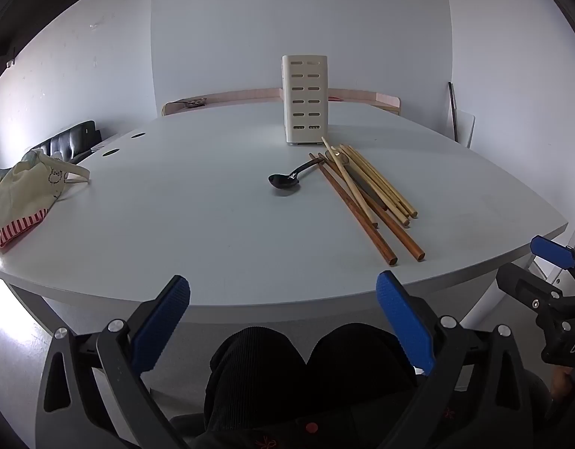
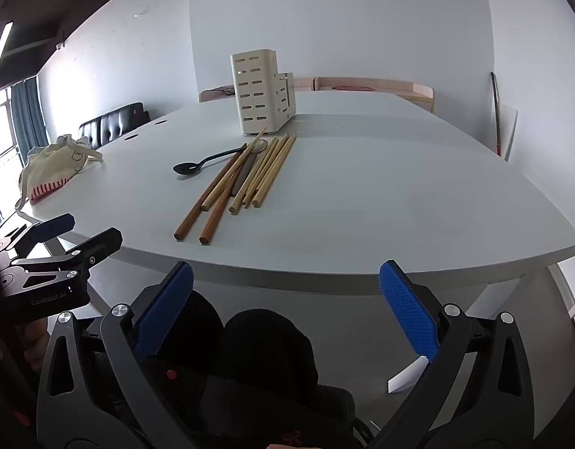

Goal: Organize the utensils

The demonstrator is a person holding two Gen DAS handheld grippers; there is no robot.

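Both claws, left claw [image 1: 283, 321] and right claw [image 2: 287, 307], hang spread apart off the surface's [image 1: 175, 224] near edge; chopsticks [image 1: 366, 194], black spoon [image 1: 287, 180], cream holder [image 1: 305, 101] lie beyond.

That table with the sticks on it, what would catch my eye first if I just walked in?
Probably the loose pile of light and dark wooden chopsticks fanned across the middle of the pale grey table, with a glossy black spoon beside them. Just behind stands a tall cream slotted utensil holder. In the foreground, the left tool and right tool are held wide open, short of the table edge.
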